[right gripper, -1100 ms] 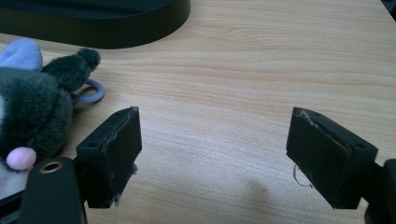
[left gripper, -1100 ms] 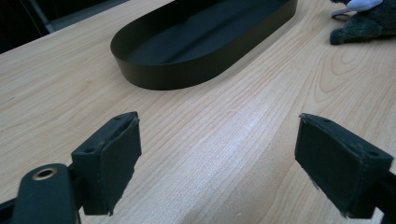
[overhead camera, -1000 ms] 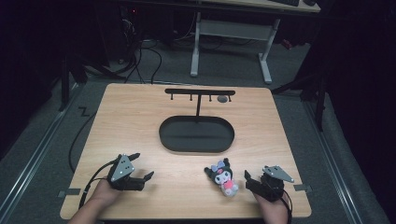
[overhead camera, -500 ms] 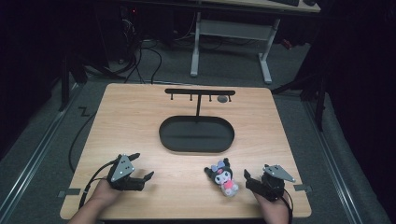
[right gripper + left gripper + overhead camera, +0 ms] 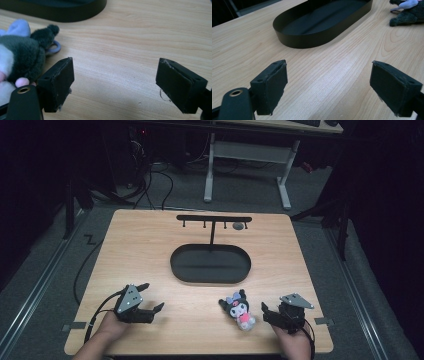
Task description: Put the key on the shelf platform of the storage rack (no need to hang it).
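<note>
Two grippers rest low at the near edge of the worktop (image 5: 150, 245), both with jaws spread and nothing between them. The right gripper (image 5: 270, 314), whose jaws have just been opening, sits just beside the plush toy (image 5: 239, 307), which lies on the wood at its left jaw, apart from the pads as far as the right gripper view shows. The left gripper (image 5: 150, 297) idles well apart. The step in hand looks like the approach to a pick: next, the right gripper would need to shift toward the toy and close on it. Farther back, the black oval tray (image 5: 210, 277) stands empty, and behind it a hook rack (image 5: 214, 219).
</note>
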Demonstrator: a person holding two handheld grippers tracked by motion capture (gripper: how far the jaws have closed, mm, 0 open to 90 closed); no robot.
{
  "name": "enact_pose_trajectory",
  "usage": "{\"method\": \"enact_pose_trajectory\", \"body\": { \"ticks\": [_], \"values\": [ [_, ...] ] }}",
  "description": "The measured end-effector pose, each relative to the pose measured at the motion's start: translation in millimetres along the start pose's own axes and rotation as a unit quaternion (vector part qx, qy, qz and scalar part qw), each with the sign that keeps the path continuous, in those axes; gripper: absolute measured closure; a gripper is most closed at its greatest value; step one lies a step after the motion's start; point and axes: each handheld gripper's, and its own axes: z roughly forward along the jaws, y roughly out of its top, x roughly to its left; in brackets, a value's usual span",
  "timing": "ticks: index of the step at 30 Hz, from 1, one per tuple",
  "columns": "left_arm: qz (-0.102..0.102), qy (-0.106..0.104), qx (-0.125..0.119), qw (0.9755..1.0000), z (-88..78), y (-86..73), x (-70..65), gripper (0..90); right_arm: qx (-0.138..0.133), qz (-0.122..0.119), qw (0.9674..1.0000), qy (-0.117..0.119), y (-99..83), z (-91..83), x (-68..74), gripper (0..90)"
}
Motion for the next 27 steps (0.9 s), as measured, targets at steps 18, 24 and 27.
{"method": "enact_pose_trajectory", "body": {
  "ticks": [18,24,27],
  "values": [
    [-0.007,0.002,-0.011,0.9999,-2.9,-1.9,1.3,15.4,0.049,0.003,0.9988,0.006,16.1,4.4,0.7,16.0],
    [-0.003,0.003,-0.009,0.9999,-3.0,-2.1,0.0,15.4,0.074,-0.003,0.9972,0.007,22.1,6.2,-4.2,17.0],
    [-0.001,0.003,-0.012,0.9999,-4.4,-2.8,-0.5,15.4,0.087,-0.011,0.9961,0.01,24.8,6.7,-4.3,17.2]
  ]
}}
